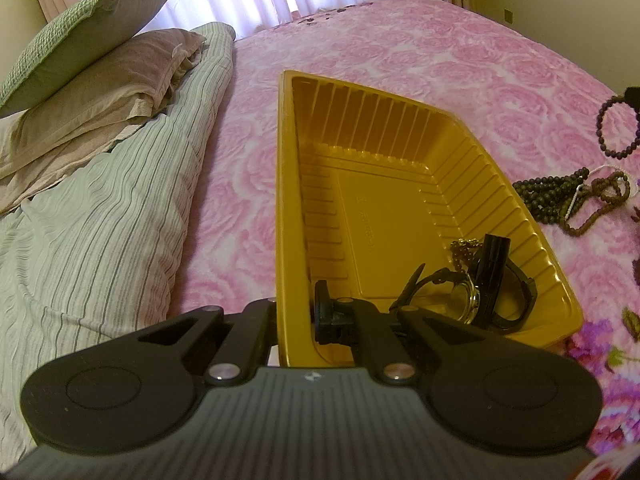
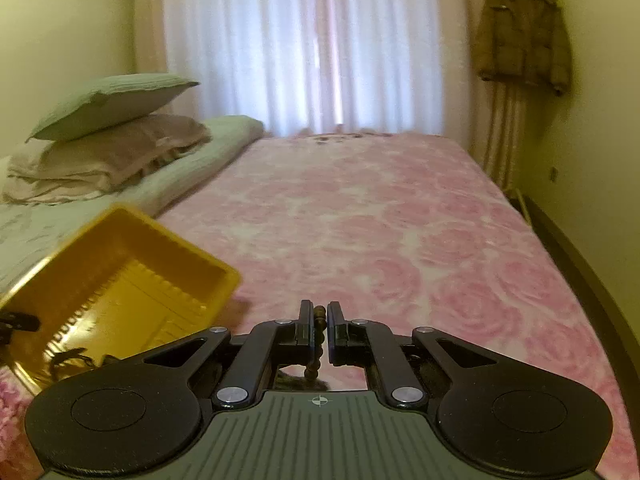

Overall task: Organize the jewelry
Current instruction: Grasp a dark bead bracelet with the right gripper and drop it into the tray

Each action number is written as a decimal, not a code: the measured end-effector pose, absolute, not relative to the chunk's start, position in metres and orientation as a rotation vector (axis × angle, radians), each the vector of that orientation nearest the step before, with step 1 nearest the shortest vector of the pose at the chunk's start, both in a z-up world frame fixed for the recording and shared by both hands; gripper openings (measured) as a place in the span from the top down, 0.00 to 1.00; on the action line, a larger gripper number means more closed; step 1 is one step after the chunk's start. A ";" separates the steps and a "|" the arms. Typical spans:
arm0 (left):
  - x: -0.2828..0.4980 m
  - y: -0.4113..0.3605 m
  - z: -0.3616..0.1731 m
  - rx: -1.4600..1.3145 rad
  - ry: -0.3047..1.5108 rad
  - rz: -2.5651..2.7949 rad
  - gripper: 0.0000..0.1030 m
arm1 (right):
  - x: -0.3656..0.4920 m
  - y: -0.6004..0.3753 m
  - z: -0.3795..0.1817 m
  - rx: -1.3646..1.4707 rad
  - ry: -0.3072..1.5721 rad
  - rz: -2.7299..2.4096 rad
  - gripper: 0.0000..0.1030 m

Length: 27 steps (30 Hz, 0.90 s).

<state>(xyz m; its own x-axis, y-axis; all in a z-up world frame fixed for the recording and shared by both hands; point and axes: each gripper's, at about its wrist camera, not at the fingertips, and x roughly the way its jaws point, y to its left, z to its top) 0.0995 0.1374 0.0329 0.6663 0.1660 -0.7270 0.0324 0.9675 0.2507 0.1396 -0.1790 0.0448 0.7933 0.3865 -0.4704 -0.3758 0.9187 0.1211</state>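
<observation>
The bed [image 2: 380, 216] filled both views, its pink rose-patterned cover running far toward the curtains, with pillows [image 1: 100, 64] stacked far left. On it sat the tray [image 1: 404, 128], a ribbed gold plastic tub, tilted a little because the left gripper [image 1: 294, 316] was clenched on its near left wall, one finger outside and one inside. In the tray's near right corner lay a watch [image 1: 466, 296] with a black strap, a black tube and a short bead string. On the cover right of the tray lay the rest: a dark bead bundle [image 1: 556, 192], a brown bead loop tangled with a thin pale chain, and farther off a purple bracelet [image 1: 618, 128].

The right gripper [image 2: 319, 316] was closed on a strand [image 2: 316, 360] of small brown beads, which ran between the fingers and hung below them, right of the tray and above the cover.

The step in hand looked like carrying that strand to the tray. To do it well, the right hand should keep its grip until the fingers are over the tray's bare far floor, clear the rim with the hanging tail, then lower before letting go so the beads coil and do not snag the watch. The left should hold the wall steady; the thin tub could flex or tip.
</observation>
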 end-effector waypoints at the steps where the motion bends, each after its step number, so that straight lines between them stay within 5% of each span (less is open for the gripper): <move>1: 0.100 0.137 0.033 0.251 0.840 0.076 0.97 | 0.140 -0.174 0.045 0.019 0.511 0.423 0.94; 27: 0.099 0.139 0.032 0.252 0.830 0.063 0.97 | 0.153 -0.050 0.047 -0.046 0.537 0.734 0.94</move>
<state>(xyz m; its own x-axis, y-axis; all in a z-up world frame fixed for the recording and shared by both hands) 0.0986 0.1385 0.0322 0.6750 0.1535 -0.7217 0.0428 0.9683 0.2460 0.1527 -0.0503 0.0465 0.6143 0.6252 -0.4814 -0.6483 0.7477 0.1437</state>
